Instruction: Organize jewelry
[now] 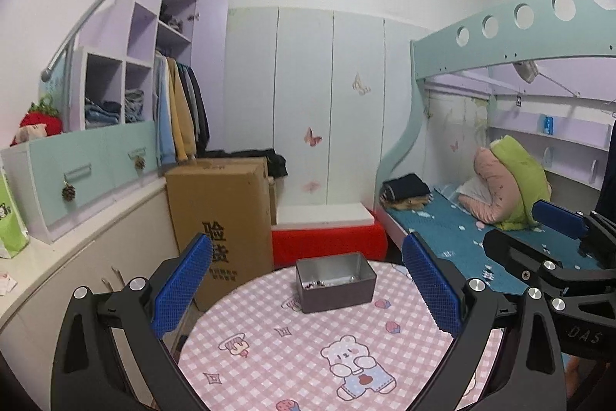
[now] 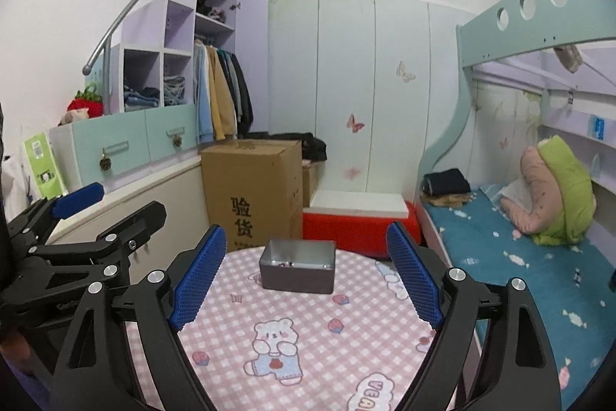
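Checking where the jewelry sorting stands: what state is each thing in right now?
Metal box: lidless, upright on the table, small items at its bottom.
Left gripper: open, empty.
Right gripper: open, empty.
Cardboard box: closed, upright on the floor.
Drawers: shut.
Wardrobe doors: shut.

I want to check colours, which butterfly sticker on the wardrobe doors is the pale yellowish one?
The highest butterfly sticker: pale cream-yellow, up on the wardrobe door; the lower butterflies are pink.
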`<move>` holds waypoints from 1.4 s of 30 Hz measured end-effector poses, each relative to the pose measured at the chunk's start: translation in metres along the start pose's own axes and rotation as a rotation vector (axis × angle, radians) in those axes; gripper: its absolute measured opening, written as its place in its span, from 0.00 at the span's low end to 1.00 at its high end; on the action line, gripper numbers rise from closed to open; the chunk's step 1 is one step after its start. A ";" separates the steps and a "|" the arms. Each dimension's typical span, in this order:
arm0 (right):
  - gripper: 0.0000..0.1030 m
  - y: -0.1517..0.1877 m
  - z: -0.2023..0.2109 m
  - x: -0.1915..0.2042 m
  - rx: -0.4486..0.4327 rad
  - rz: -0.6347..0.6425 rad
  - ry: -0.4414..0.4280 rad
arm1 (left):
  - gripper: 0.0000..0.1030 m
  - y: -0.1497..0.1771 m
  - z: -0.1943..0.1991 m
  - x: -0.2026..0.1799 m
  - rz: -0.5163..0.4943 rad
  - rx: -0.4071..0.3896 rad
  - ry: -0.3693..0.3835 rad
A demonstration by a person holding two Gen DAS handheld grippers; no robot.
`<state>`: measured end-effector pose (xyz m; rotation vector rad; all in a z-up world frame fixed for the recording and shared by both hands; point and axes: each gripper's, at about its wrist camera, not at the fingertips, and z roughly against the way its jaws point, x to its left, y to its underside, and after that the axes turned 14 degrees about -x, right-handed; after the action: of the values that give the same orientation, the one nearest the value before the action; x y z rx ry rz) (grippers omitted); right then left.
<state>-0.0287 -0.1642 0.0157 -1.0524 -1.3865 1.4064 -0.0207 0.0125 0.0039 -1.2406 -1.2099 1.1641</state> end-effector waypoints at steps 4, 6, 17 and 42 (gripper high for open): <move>0.81 -0.007 0.014 0.001 -0.033 0.007 0.008 | 0.93 -0.006 0.011 -0.001 0.004 -0.032 -0.005; 0.82 -0.009 0.019 0.001 -0.047 0.014 0.017 | 0.93 -0.008 0.016 -0.003 -0.001 -0.053 -0.012; 0.88 -0.010 0.024 0.001 -0.060 0.016 0.030 | 0.93 -0.009 0.023 -0.007 -0.006 -0.079 -0.016; 0.88 0.000 0.016 -0.005 -0.039 -0.003 0.034 | 0.93 -0.006 0.015 -0.008 -0.011 -0.066 -0.016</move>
<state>-0.0428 -0.1728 0.0159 -1.0942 -1.3957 1.3582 -0.0359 0.0048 0.0093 -1.2739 -1.2741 1.1358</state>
